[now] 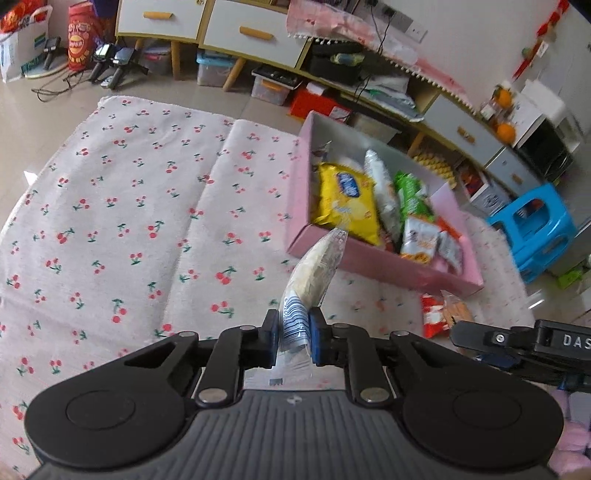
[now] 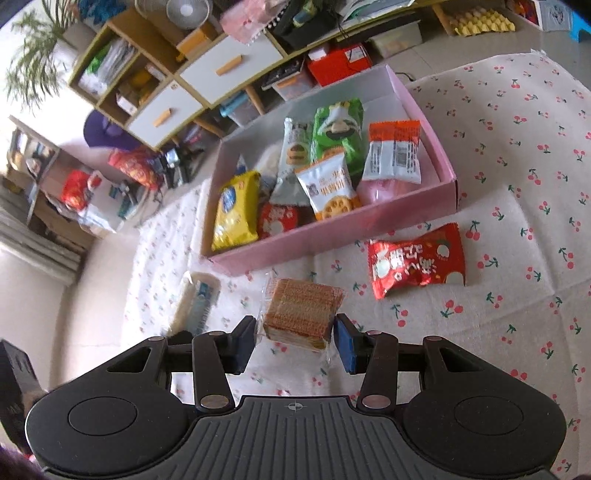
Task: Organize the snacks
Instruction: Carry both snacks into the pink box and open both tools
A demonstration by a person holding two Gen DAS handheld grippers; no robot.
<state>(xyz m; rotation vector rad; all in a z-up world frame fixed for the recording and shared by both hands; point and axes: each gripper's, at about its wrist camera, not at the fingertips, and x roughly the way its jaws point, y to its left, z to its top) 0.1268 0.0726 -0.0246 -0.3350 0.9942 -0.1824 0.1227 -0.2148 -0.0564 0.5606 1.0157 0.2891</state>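
My left gripper [image 1: 293, 332] is shut on the end of a pale pastry in a clear wrapper [image 1: 316, 266], which sticks out toward the pink box [image 1: 369, 264]. The same pastry [image 2: 195, 302] shows at the lower left of the right wrist view. My right gripper [image 2: 295, 338] is shut on a clear-wrapped wafer block [image 2: 301, 314], held just above the cloth. The pink box [image 2: 332, 229] holds several snacks, among them a yellow pack [image 2: 236, 210] and a green pack [image 2: 338, 133]. A red packet [image 2: 417, 258] lies on the cloth in front of the box.
A cherry-print cloth [image 1: 129, 221] covers the floor under everything. Behind the box runs a low cabinet with white drawers [image 1: 240, 33], with storage bins beneath it. A blue plastic stool [image 1: 535, 229] stands to the right of the box.
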